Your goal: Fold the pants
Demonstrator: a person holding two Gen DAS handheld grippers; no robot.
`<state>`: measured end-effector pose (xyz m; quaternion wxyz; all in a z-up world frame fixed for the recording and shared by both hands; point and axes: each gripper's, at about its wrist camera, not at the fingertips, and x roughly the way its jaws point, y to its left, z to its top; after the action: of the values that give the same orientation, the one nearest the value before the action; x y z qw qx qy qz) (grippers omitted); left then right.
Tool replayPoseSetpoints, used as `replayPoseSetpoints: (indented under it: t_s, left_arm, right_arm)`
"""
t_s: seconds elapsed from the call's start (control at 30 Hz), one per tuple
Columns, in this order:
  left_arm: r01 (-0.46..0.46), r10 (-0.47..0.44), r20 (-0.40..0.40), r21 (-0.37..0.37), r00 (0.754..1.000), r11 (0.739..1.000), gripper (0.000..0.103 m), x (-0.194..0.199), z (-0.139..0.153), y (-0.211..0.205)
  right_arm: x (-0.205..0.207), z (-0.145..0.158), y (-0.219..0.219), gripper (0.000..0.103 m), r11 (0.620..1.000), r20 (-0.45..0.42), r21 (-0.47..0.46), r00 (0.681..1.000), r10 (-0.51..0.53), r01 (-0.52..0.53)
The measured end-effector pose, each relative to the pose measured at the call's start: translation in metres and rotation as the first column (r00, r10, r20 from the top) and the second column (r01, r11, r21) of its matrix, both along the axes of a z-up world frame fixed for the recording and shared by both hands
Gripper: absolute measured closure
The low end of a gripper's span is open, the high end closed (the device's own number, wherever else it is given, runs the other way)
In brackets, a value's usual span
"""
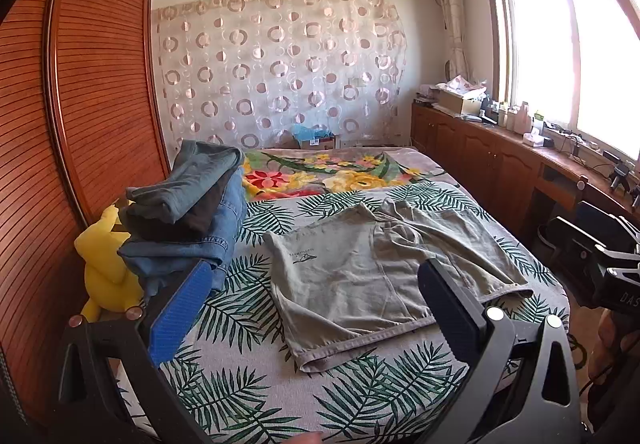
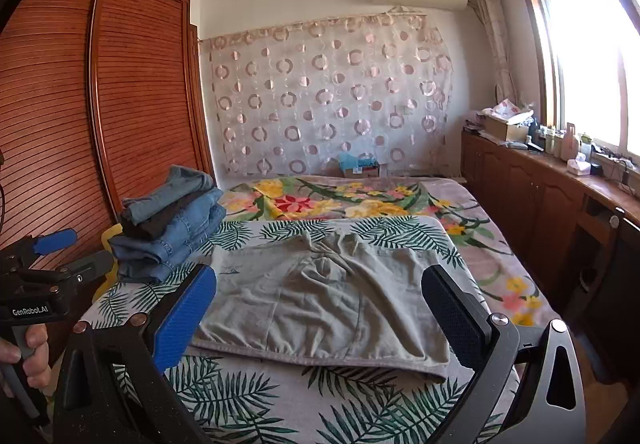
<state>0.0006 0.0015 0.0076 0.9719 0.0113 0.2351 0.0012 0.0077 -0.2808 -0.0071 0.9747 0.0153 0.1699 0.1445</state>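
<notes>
Grey-green pants (image 1: pixel 376 268) lie spread flat on the leaf-print bed cover (image 1: pixel 224 376), waistband toward me, legs pointing away. They also show in the right wrist view (image 2: pixel 320 296). My left gripper (image 1: pixel 316 276) is open and empty, held above the near edge of the pants. My right gripper (image 2: pixel 320 284) is open and empty, also above the near edge of the pants. The left gripper's body (image 2: pixel 44 284) shows at the left of the right wrist view, and the right gripper's body (image 1: pixel 600 256) at the right of the left wrist view.
A stack of folded jeans and dark pants (image 1: pixel 188 212) sits at the bed's left side, beside a yellow plush toy (image 1: pixel 104 264). A floral blanket (image 1: pixel 328 172) covers the far bed. A wooden wardrobe (image 1: pixel 80 84) stands left, a cluttered cabinet counter (image 1: pixel 520 140) right.
</notes>
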Motion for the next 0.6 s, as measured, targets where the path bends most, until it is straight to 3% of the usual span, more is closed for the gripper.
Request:
replayPoseSetpoints:
  t_s: [0.6]
  left_arm:
    - [0.002,-0.002,0.019,0.002,1.0,1.0,0.0,-0.0076,0.0067,-0.0021]
  right_arm:
    - [-0.0039,-0.0002,-0.0009,0.0,1.0,0.001,0.004,1.0,0.0,0.0]
